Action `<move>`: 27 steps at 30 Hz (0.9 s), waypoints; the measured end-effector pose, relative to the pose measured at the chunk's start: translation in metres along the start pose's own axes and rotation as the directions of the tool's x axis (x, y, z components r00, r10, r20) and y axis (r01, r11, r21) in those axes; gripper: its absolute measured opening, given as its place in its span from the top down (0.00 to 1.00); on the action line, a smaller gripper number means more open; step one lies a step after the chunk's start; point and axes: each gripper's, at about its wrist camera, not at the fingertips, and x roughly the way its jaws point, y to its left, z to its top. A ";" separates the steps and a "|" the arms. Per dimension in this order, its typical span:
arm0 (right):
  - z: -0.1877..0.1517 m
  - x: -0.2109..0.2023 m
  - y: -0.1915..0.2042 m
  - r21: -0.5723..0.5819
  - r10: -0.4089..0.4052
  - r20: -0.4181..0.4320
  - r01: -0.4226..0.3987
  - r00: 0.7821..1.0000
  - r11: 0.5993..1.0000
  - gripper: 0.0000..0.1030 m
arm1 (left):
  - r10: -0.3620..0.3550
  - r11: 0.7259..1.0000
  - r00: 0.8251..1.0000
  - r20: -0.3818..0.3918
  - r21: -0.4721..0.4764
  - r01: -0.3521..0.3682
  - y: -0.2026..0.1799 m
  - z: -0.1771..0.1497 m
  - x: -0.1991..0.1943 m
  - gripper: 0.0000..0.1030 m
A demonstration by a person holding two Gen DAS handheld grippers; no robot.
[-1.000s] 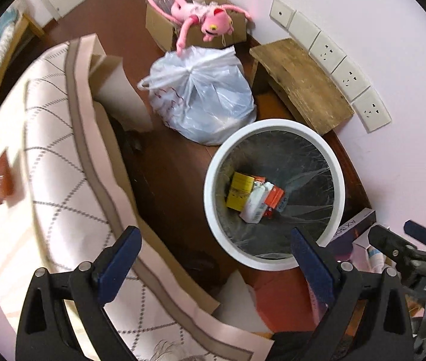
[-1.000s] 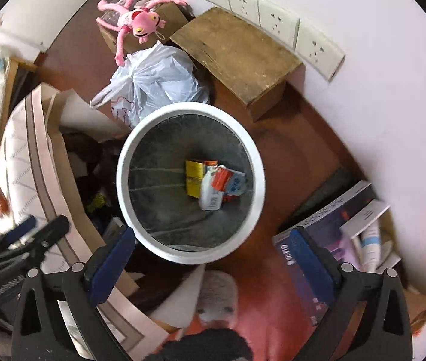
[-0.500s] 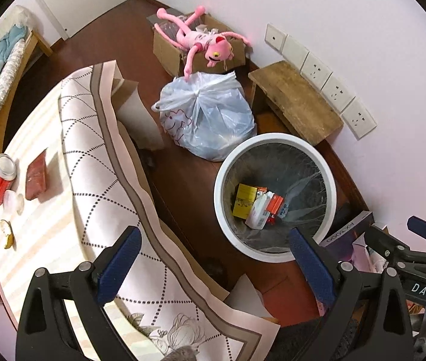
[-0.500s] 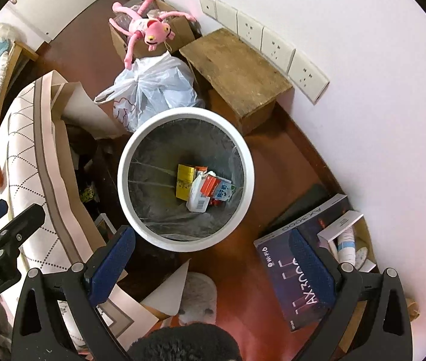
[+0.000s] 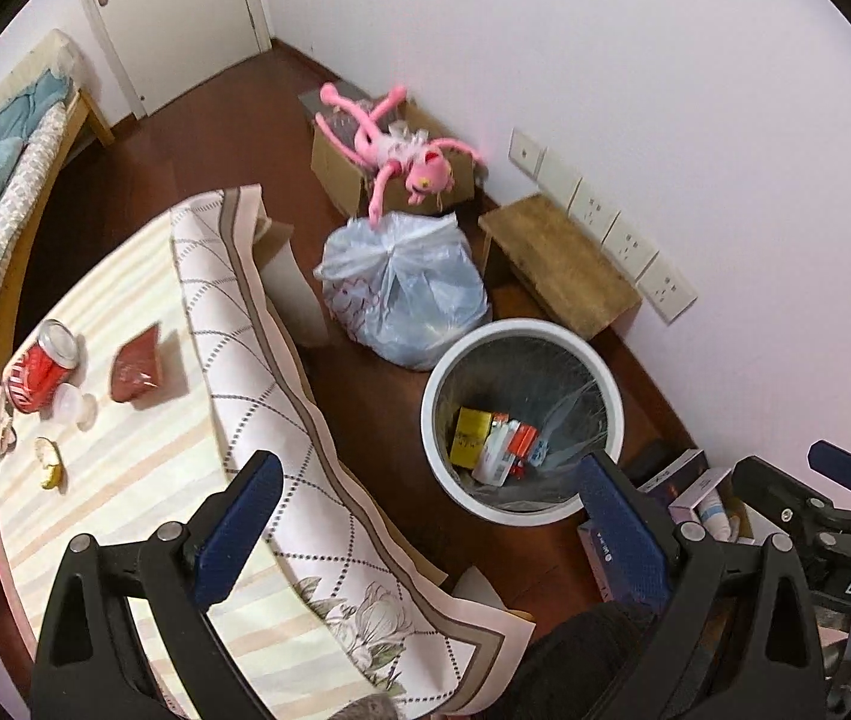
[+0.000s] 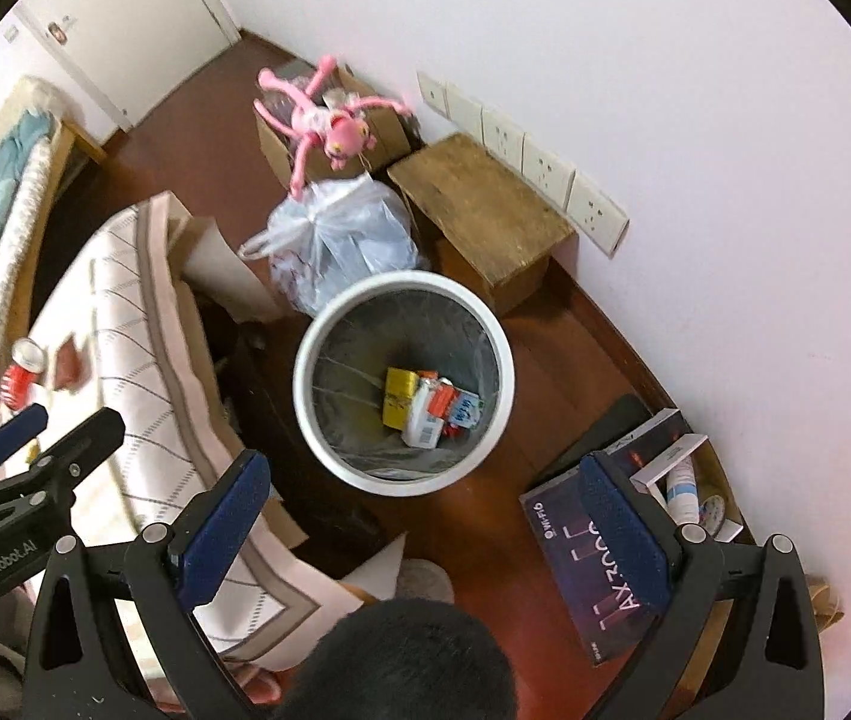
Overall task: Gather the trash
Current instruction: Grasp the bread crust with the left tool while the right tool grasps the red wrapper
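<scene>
I see the white trash bin (image 6: 402, 385) on the dark floor, lined with a clear bag, with a yellow box (image 6: 399, 397) and other small packages already lying at its bottom. Left of the bin, on the cloth-covered table (image 5: 125, 420), a red soda can (image 5: 41, 365) lies beside a dark red wrapper (image 5: 138, 363) and a small yellowish scrap (image 5: 48, 463). My left gripper (image 5: 419, 525) is spread wide and empty above the table edge next to the bin. My right gripper (image 6: 425, 519) is equally wide apart, holding nothing, above the bin's near rim. Behind the bin sits a tied plastic bag (image 6: 342, 240).
</scene>
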 end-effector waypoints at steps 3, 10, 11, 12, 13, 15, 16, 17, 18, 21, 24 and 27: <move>-0.006 -0.024 0.008 0.007 0.022 0.038 -0.022 0.999 1.000 0.00 | -0.007 1.000 0.999 0.051 -0.004 0.007 0.010 -0.004 -0.024 0.02; -0.016 -0.072 0.053 -0.006 0.109 0.106 -0.109 0.988 0.994 0.00 | 0.014 0.997 0.992 0.124 -0.071 -0.005 0.060 -0.016 -0.064 0.02; -0.016 -0.074 0.065 -0.018 0.128 0.105 -0.127 0.986 0.992 0.00 | 0.024 0.996 0.992 0.128 -0.088 -0.013 0.070 -0.018 -0.067 0.02; -0.017 -0.074 0.077 -0.028 0.145 0.100 -0.143 0.984 0.989 0.00 | 0.040 0.993 0.990 0.133 -0.118 -0.024 0.088 -0.021 -0.071 0.02; -0.016 -0.073 0.090 -0.035 0.166 0.092 -0.163 0.982 0.986 0.00 | 0.054 0.990 0.990 0.134 -0.138 -0.035 0.099 -0.024 -0.071 0.02; -0.015 -0.065 0.122 -0.065 0.205 0.059 -0.202 0.977 0.977 0.00 | 0.105 0.976 0.987 0.122 -0.203 -0.078 0.138 -0.033 -0.070 0.02; -0.015 -0.057 0.141 -0.082 0.216 0.041 -0.212 0.976 0.974 0.00 | 0.130 0.968 0.985 0.110 -0.229 -0.102 0.154 -0.039 -0.069 0.02; -0.016 -0.052 0.155 -0.096 0.222 0.027 -0.219 0.975 0.971 0.00 | 0.161 0.956 0.983 0.089 -0.260 -0.133 0.174 -0.045 -0.064 0.02; -0.015 -0.040 0.177 -0.125 0.228 0.005 -0.226 0.974 0.966 0.00 | 0.189 0.941 0.980 0.062 -0.296 -0.162 0.196 -0.054 -0.059 0.02; -0.014 0.000 0.239 -0.202 0.236 -0.062 -0.244 0.970 0.949 0.00 | 0.245 0.896 0.970 -0.009 -0.381 -0.230 0.249 -0.078 -0.041 0.02; -0.005 0.047 0.298 -0.284 0.210 -0.112 -0.234 0.971 0.930 0.00 | 0.293 0.833 0.950 -0.105 -0.461 -0.307 0.307 -0.104 -0.015 0.02; 0.007 0.093 0.350 -0.356 0.154 -0.148 -0.198 0.977 0.913 0.00 | 0.289 0.787 0.944 -0.161 -0.522 -0.330 0.348 -0.120 0.005 0.02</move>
